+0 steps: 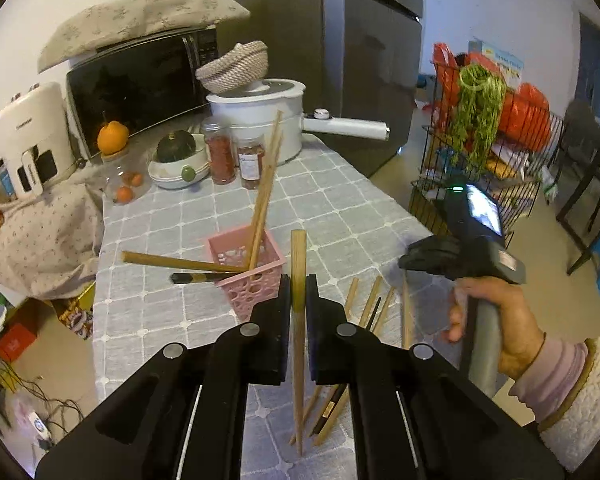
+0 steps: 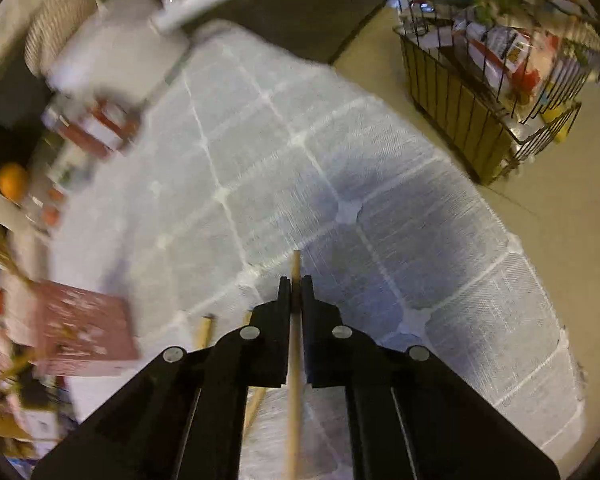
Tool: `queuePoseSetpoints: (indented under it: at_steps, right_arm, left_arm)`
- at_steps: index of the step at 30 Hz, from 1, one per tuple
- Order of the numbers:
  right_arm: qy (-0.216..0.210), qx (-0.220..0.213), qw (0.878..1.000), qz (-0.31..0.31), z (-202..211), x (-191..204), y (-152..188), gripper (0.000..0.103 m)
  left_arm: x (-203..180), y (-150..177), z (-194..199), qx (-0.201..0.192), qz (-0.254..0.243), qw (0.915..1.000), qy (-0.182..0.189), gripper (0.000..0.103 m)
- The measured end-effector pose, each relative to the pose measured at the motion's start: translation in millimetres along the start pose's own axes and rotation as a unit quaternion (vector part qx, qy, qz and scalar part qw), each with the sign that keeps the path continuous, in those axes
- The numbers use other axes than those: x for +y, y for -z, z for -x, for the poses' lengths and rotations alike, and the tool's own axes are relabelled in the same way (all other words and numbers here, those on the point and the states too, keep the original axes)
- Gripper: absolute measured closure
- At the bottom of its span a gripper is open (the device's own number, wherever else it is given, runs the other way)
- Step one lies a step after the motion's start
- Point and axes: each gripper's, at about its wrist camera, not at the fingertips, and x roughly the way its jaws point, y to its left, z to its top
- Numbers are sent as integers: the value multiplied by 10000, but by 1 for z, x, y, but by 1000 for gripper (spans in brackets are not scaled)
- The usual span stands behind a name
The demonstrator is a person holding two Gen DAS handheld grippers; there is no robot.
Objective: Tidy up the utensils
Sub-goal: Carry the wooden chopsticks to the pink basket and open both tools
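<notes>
My left gripper (image 1: 298, 292) is shut on a wooden chopstick (image 1: 299, 256), held up above the grey checked tablecloth (image 1: 332, 208). Just beyond it stands a pink perforated basket (image 1: 256, 276) with several chopsticks (image 1: 266, 184) leaning out of it. More loose chopsticks (image 1: 370, 302) lie on the cloth to the right. In the left wrist view a hand holds the right gripper (image 1: 428, 258) near those chopsticks. My right gripper (image 2: 296, 286) is shut on a thin wooden chopstick (image 2: 296, 266) that runs between its jaws. The pink basket (image 2: 84, 328) appears blurred at that view's left.
At the back of the table stand a white pot with a long handle (image 1: 260, 120), two spice jars (image 1: 220, 152), a green squash in a bowl (image 1: 178, 160), a microwave (image 1: 140, 80) and a white appliance (image 1: 32, 136). A wire rack (image 1: 488, 136) stands on the floor beyond the table's right edge.
</notes>
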Motion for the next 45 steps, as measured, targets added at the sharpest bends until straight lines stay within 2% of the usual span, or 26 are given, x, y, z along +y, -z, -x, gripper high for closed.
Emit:
queuePoseSetpoints:
  at_steps: [2, 5, 9, 12, 21, 26, 32, 36, 38, 41, 45]
  right_arm:
    - [-377, -118, 9992, 9, 26, 3, 4, 98]
    - [-671, -412, 9965, 277, 64, 16, 13, 98]
    - [-1053, -893, 9878, 715, 122, 33, 37, 98]
    - [-1200, -1145, 9819, 916, 150, 41, 44, 98]
    - [-1678, -1791, 9637, 1048, 222, 67, 18, 98]
    - [-1884, -2082, 9527, 1161, 247, 90, -1, 98]
    - [-1941, -2332, 9424, 1407, 250, 120, -13, 98]
    - [-1970, -2333, 9398, 1535, 240, 133, -14, 98]
    - [-1978, -2315, 9393, 1584, 232, 140, -14, 98]
    - [-2015, -2252, 9392, 1634, 224, 149, -12, 98]
    - [-1957, -2314, 9364, 1772, 219, 160, -6, 98]
  left_arm:
    - [9, 1, 10, -83, 150, 9998, 87, 96]
    - [21, 5, 23, -149, 403, 9986, 311, 96]
    - [32, 4, 40, -338, 572, 9974, 281, 96]
    - [37, -2, 52, -508, 703, 9958, 299, 96]
    - [46, -44, 84, -1098, 969, 9889, 264, 96]
    - [54, -80, 90, -1513, 1138, 9819, 29, 96]
    - [71, -111, 66, -1677, 1370, 9758, -296, 96]
    - [80, -115, 36, -1610, 1385, 9759, -500, 96]
    - [84, -113, 12, -1287, 1378, 9810, -460, 95]
    - [90, -100, 3, -1141, 1498, 9806, -537, 75]
    - [103, -77, 36, -1551, 1857, 9685, -595, 56]
